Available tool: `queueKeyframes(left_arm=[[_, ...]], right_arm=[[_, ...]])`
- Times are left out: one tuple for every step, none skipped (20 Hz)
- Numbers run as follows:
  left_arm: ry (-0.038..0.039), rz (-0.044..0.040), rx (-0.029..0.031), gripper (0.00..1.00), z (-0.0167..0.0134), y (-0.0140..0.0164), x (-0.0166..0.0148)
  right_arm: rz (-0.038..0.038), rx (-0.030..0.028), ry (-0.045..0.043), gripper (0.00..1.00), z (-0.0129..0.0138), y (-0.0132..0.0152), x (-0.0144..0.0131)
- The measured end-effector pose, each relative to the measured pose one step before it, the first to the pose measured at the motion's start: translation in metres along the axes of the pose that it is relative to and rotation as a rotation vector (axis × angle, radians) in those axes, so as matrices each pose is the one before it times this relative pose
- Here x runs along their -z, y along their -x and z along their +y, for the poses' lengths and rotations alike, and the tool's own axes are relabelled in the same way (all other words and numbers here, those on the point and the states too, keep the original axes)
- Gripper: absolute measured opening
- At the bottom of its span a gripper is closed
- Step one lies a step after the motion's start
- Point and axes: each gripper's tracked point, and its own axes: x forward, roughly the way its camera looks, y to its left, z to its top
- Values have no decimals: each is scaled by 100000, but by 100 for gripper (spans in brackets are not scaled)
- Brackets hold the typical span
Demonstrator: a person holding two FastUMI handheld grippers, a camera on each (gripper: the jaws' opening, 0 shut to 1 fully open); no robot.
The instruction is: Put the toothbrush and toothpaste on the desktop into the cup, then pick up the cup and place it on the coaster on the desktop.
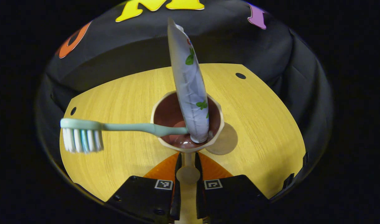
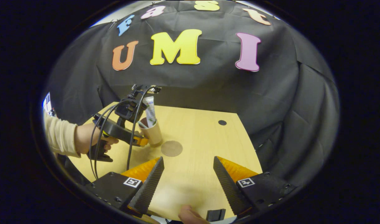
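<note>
left gripper point(image 1: 187, 165) fingers clenched on the cup point(image 1: 186, 121) handle; we judge it light but top-heavy with toothpaste point(image 1: 190, 87) and toothbrush point(image 1: 115, 127). right gripper point(image 2: 187, 177) released.

The wooden desktop point(image 2: 190, 174) has a pale, straight grain and a squared far edge, with its far right corner cut off at a slant. A small dark round hole point(image 2: 222, 122) sits near that far right corner; in the left gripper view the same hole point(image 1: 240, 75) shows close to the far edge, and a second hole point(image 1: 73, 110) lies by the left edge. Behind and to the right of the desktop hangs the black cloth wall point(image 2: 286, 102), creased in long folds. At the far left a pale sleeve point(image 2: 57, 135) reaches in past the desktop's left edge.
</note>
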Motion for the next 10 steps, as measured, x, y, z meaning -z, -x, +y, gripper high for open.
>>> queueKeyframes(left_arm=[[-1336, 296, 1446, 22, -3940, 995, -728], [-1312, 403, 1297, 22, -1355, -35, -230], [-1215, 470, 1092, 22, 3355, -608, 702], [-1114, 377, 901, 23, -410, -5, 252], [-947, 270, 712, 23, -1025, 375, 292], [-488, 286, 833, 23, -837, 377, 115], [-515, 831, 975, 22, -161, 1012, 648], [-242, 1019, 279, 22, 612, 563, 697], [41, 991, 140, 23, -3, 324, 497], [225, 2346, 521, 24, 38, 248, 705]], right_arm=[[200, 974, -311, 96, -477, 139, 266], [282, 1203, -227, 96, -556, 106, 205], [422, 1090, -414, 96, -487, 151, 328], [571, 935, -573, 96, -415, 87, 290], [460, 680, -738, 96, -372, 109, 359], [418, 691, -608, 96, -393, 89, 198], [405, 775, -367, 96, -364, 104, 287], [376, 511, -324, 96, -261, -54, 209], [321, 478, -265, 96, -59, -20, -4], [241, 279, -213, 96, 26, 34, -40]])
